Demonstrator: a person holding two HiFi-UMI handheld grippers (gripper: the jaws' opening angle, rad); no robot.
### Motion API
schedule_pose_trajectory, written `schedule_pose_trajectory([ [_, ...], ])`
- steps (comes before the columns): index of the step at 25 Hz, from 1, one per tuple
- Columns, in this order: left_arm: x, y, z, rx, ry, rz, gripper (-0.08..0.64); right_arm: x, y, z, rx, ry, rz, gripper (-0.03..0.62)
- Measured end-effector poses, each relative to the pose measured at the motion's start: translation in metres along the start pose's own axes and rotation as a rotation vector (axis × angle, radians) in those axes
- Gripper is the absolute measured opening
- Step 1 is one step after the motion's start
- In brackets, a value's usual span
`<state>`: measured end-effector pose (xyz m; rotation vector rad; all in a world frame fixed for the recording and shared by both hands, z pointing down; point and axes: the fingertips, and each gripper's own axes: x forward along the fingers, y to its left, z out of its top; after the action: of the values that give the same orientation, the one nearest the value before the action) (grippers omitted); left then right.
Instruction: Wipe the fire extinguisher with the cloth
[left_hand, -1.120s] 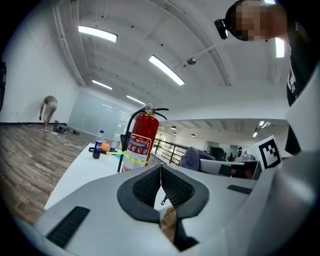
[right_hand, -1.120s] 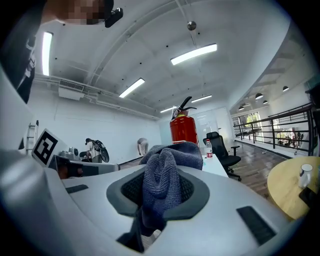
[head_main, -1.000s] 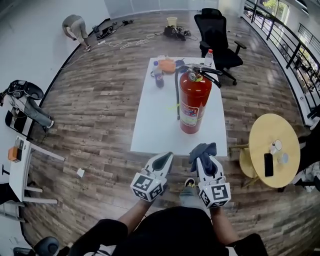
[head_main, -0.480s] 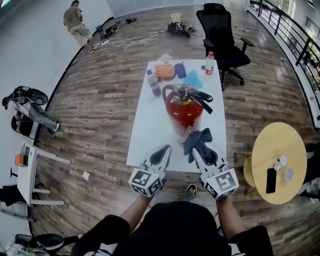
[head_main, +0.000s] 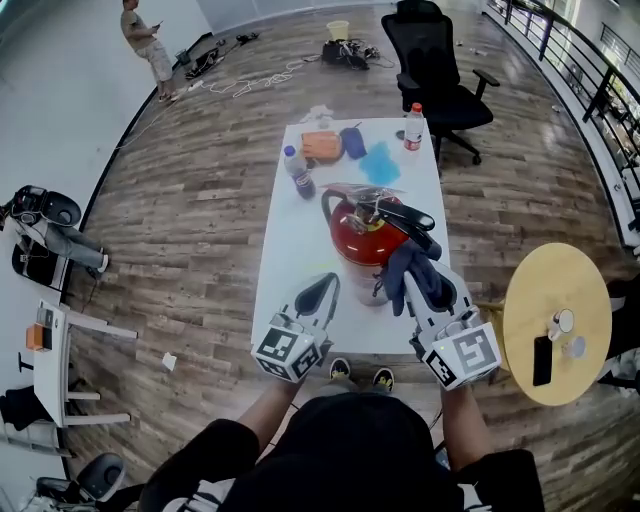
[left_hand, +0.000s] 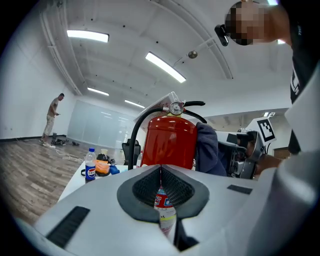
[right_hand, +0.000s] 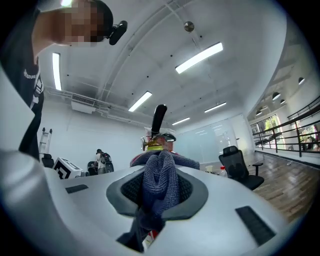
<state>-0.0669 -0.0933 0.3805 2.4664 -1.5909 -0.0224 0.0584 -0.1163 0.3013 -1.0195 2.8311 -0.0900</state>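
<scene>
A red fire extinguisher (head_main: 362, 236) with a black hose and handle stands upright on the white table (head_main: 300, 250). My right gripper (head_main: 424, 281) is shut on a dark blue cloth (head_main: 412, 268), which lies against the extinguisher's right side. In the right gripper view the cloth (right_hand: 160, 186) fills the jaws and the extinguisher's valve (right_hand: 159, 136) rises just behind it. My left gripper (head_main: 320, 293) is shut and holds nothing, just left of the extinguisher's foot. The left gripper view shows the red cylinder (left_hand: 169, 141) close ahead, with the cloth (left_hand: 208, 151) on its right.
At the table's far end stand a cola bottle (head_main: 297, 172), an orange item (head_main: 322, 145), blue items (head_main: 379, 161) and a red-capped bottle (head_main: 412, 126). A black office chair (head_main: 435, 62) stands beyond, a round wooden table (head_main: 555, 320) to the right. A person (head_main: 145, 40) is far left.
Both grippers have moved forward to the extinguisher. The cloth in the right gripper, held off in front before, now rests against the extinguisher's right side. The head view has shifted forward over the table.
</scene>
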Motion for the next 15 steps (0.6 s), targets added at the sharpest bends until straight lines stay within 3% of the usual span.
schedule_pose_trajectory([
  [6, 0.007, 0.014, 0.008, -0.004, -0.009, -0.053, 0.021, 0.008, 0.008, 0.008, -0.013, -0.016, -0.066, 0.072],
  [10, 0.01, 0.019, 0.005, -0.015, 0.002, -0.085, 0.021, 0.016, 0.035, 0.014, -0.167, 0.045, -0.121, 0.072],
  [15, 0.013, 0.024, 0.007, -0.02, -0.005, -0.118, 0.021, 0.047, 0.083, 0.024, -0.312, 0.098, -0.05, 0.072],
])
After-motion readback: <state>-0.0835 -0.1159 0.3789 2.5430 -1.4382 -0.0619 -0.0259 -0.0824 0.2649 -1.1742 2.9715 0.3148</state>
